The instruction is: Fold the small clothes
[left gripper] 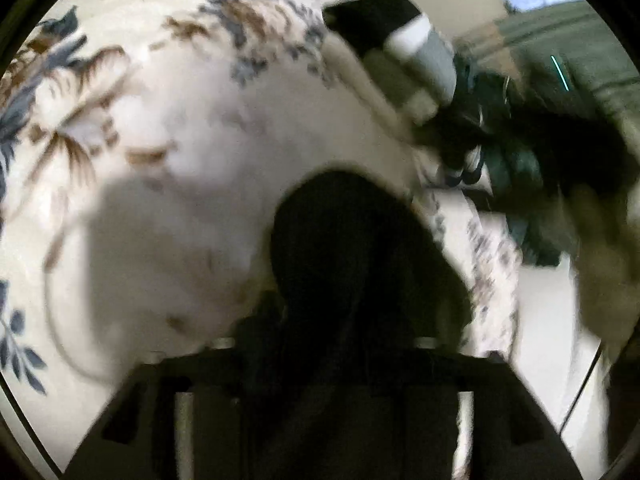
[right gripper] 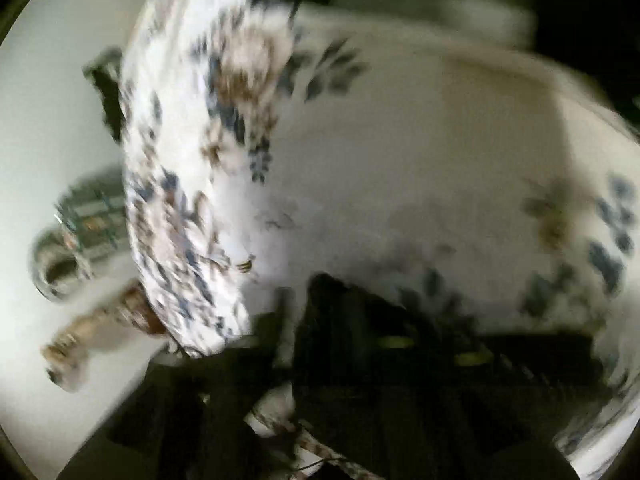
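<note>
A white garment with blue and brown leaf print (left gripper: 168, 152) fills the left wrist view and hangs stretched in the air. My left gripper (left gripper: 344, 264) is shut on its edge; the dark fingers meet at the cloth. The same garment (right gripper: 400, 184) fills the right wrist view, with a folded printed edge (right gripper: 180, 184) running down the left. My right gripper (right gripper: 352, 320) is shut on the cloth near the bottom centre. The right gripper's body also shows in the left wrist view (left gripper: 404, 40) at the top right, blurred.
A pale table top (right gripper: 48, 120) lies at the left of the right wrist view, with another patterned cloth (right gripper: 80, 336) and a round metallic object (right gripper: 60, 264) on it. Dark clothing (left gripper: 540, 184) is at the right of the left wrist view.
</note>
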A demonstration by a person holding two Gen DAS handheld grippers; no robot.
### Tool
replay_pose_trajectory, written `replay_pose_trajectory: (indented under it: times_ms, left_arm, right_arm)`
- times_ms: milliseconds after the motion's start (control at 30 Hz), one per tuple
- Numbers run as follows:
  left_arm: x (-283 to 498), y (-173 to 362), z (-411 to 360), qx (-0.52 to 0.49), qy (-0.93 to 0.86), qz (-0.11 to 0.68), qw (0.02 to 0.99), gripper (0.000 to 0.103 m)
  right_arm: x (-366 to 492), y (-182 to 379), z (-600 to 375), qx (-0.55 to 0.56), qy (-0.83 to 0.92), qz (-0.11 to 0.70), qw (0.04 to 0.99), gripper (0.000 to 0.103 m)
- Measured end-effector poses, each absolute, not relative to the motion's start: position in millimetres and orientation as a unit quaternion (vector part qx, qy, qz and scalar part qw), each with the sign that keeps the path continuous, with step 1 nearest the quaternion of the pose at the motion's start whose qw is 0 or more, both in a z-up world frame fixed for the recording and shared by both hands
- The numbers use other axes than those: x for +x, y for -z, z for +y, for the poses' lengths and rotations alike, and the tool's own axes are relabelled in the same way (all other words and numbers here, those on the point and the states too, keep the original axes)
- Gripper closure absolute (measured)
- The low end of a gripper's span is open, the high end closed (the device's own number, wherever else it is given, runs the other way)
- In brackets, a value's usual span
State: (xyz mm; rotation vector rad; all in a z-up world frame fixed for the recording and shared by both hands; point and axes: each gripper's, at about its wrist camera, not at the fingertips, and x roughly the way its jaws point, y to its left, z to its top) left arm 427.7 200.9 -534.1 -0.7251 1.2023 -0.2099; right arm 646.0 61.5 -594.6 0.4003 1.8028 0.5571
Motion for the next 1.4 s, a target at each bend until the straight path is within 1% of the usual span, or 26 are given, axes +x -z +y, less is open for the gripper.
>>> replay_pose_trajectory:
  times_ms: [67,200,333,400,433,467,500,567,600,667,700,733,767,800,833,900,1000,1033,1067,1100,1133,1167,1200,1300,1400]
  left_arm:
    - [437.7,528.1,212.1,-0.360,0.097,0.539,0.755,0.038]
    - [467.5,535.7,210.5,-0.364,0.106,0.560,0.737,0.038]
    - [495.4,555.2,188.3,-0.328,0.112,0.600,0.721,0.038]
    - [504.6,559.8,180.3,-0.308,0.106,0.605,0.727,0.038]
    - [505.8,560.5,179.5,-0.307,0.103,0.601,0.731,0.041]
    - [507.9,562.6,179.8,-0.305,0.098,0.601,0.732,0.059]
    - [509.0,566.1,182.0,-0.310,0.092,0.605,0.728,0.071]
    - [508.8,570.2,186.9,-0.326,0.085,0.604,0.722,0.077]
    - [507.3,570.3,188.9,-0.330,0.084,0.603,0.721,0.078]
    - [505.2,567.3,188.8,-0.321,0.087,0.605,0.724,0.077]
    - [505.9,564.3,186.4,-0.306,0.088,0.609,0.726,0.073]
    - [507.5,561.3,182.9,-0.291,0.087,0.615,0.728,0.072]
    - [509.6,559.1,180.5,-0.285,0.085,0.619,0.727,0.068]
    - [508.6,555.8,179.4,-0.281,0.084,0.621,0.727,0.059]
    - [506.2,553.5,179.6,-0.277,0.084,0.622,0.728,0.055]
    - [498.0,545.8,180.0,-0.271,0.085,0.618,0.733,0.048]
    - [485.4,541.7,181.7,-0.264,0.083,0.619,0.735,0.040]
    - [478.8,540.5,182.2,-0.264,0.081,0.621,0.733,0.040]
    - [473.0,539.1,182.9,-0.264,0.080,0.623,0.732,0.040]
    - [466.5,537.3,183.5,-0.263,0.078,0.624,0.732,0.040]
    - [457.7,534.2,184.1,-0.262,0.074,0.624,0.733,0.040]
    - [446.4,529.9,183.4,-0.258,0.074,0.623,0.734,0.040]
    - [435.3,525.1,182.3,-0.244,0.068,0.623,0.740,0.040]
    - [402.4,511.3,174.4,-0.179,0.035,0.627,0.757,0.039]
    - [369.7,499.3,153.7,-0.088,-0.009,0.636,0.767,0.040]
  right_arm:
    - [632.6,576.2,12.7,0.218,-0.224,0.745,0.590,0.044]
    - [589.0,564.6,-100.2,0.289,-0.158,0.720,0.610,0.043]
    - [543.6,584.9,-178.5,0.337,-0.102,0.713,0.606,0.042]
    - [525.1,601.0,-205.0,0.346,-0.086,0.710,0.608,0.042]
    - [523.3,608.0,-213.9,0.345,-0.083,0.708,0.611,0.042]
    - [520.3,613.8,-218.0,0.342,-0.081,0.705,0.616,0.042]
    - [519.1,619.8,-219.7,0.339,-0.086,0.701,0.621,0.042]
    - [522.9,635.2,-214.6,0.337,-0.111,0.699,0.621,0.042]
    - [525.1,642.3,-209.1,0.331,-0.124,0.700,0.621,0.042]
    - [533.7,660.8,-195.7,0.319,-0.139,0.705,0.618,0.042]
    - [535.7,666.3,-194.7,0.323,-0.139,0.704,0.618,0.042]
    - [539.6,672.1,-192.5,0.333,-0.139,0.699,0.618,0.049]
    - [543.6,673.9,-190.7,0.339,-0.139,0.689,0.626,0.065]
    - [547.0,671.8,-190.5,0.337,-0.129,0.678,0.640,0.088]
    - [550.1,666.1,-192.8,0.343,-0.119,0.666,0.652,0.090]
    - [554.4,653.7,-197.3,0.346,-0.100,0.641,0.678,0.092]
    - [558.1,659.1,-191.4,0.323,-0.079,0.656,0.677,0.091]
    - [559.3,662.2,-188.8,0.320,-0.081,0.668,0.667,0.090]
    - [559.0,662.0,-190.2,0.319,-0.079,0.678,0.657,0.087]
    - [556.6,658.6,-194.2,0.322,-0.077,0.681,0.653,0.080]
    - [549.8,650.7,-200.4,0.323,-0.075,0.684,0.650,0.068]
    - [541.9,642.8,-205.8,0.316,-0.072,0.688,0.649,0.059]
    - [531.9,634.9,-210.7,0.306,-0.068,0.694,0.648,0.048]
    - [488.8,619.0,-223.3,0.317,-0.079,0.700,0.635,0.048]
    - [449.5,627.1,-222.4,0.315,-0.062,0.724,0.610,0.047]
